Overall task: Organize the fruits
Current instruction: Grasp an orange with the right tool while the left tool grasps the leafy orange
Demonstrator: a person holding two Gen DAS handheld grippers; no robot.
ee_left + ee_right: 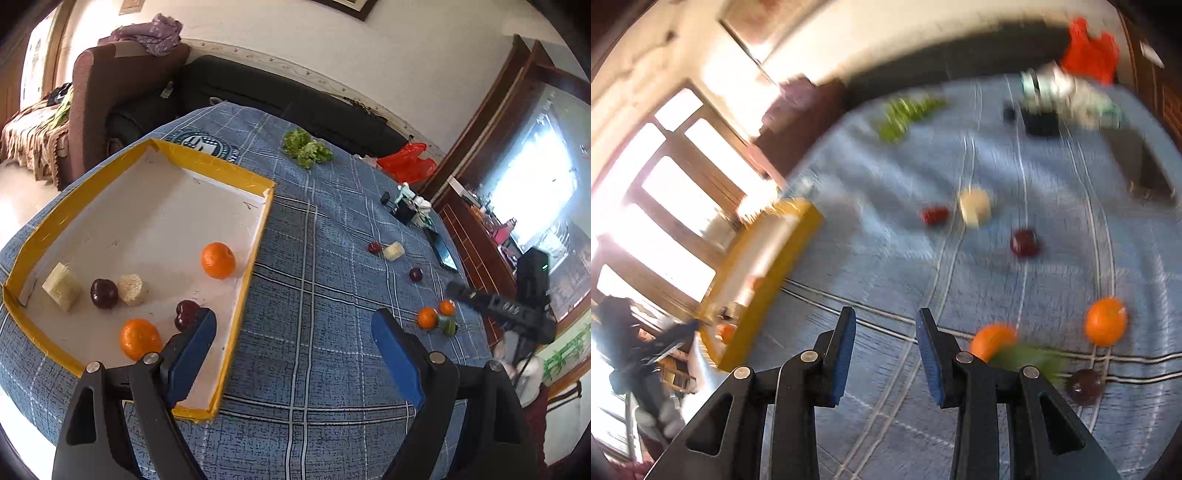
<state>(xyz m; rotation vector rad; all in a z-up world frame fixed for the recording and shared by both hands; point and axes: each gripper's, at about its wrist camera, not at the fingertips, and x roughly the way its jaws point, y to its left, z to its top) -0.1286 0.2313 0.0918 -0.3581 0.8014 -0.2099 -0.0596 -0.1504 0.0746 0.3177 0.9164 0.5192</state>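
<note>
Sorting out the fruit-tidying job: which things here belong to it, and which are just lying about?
Job: yellow-rimmed tray, oranges, dark red fruits, pale chunks.
Lying about: lettuce, red bag, phone, binder clip.

No legible text or labels.

1. A dark fruit (185, 314) in the yellow-rimmed tray (255, 254) sits half hidden behind a blue finger (192, 354).
2. Motion blur smears the right wrist view; the green thing (1030, 356) beside an orange (991, 339) is unidentifiable.
3. The window side washes out white.
</note>
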